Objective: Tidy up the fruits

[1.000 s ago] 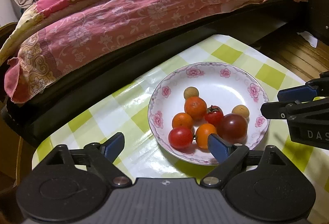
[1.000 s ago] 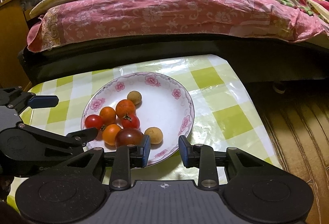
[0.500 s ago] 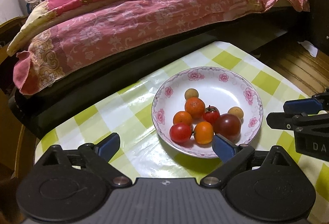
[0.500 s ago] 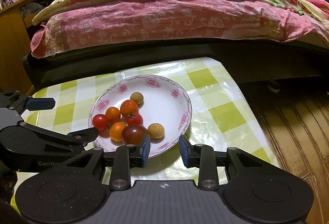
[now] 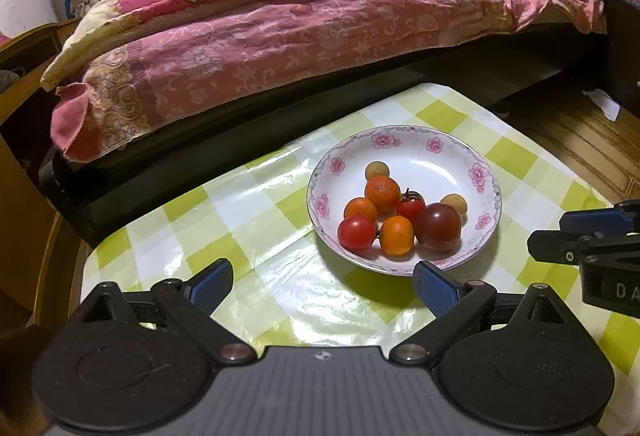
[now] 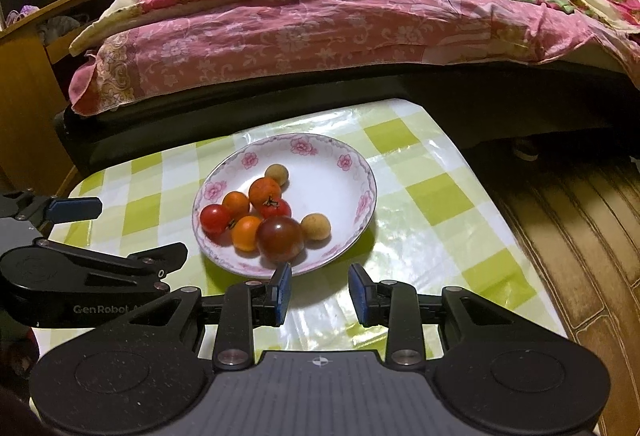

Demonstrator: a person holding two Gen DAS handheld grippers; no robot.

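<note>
My left tool (image 5: 322,282) hangs over the checked worktop (image 5: 248,228), its jaws having just spread as wide as they go, with nothing between them. To its right sits the flowered plate (image 5: 436,152), carrying the fruits: a red tomato (image 5: 357,233), small oranges (image 5: 382,193), a dark tomato (image 5: 439,226) and two tan round ones. Further right my right tool (image 6: 320,290) hovers just short of the plate's near rim, jaws narrowly apart and empty. A pink quilt (image 6: 320,24) covers the bed behind.
</note>
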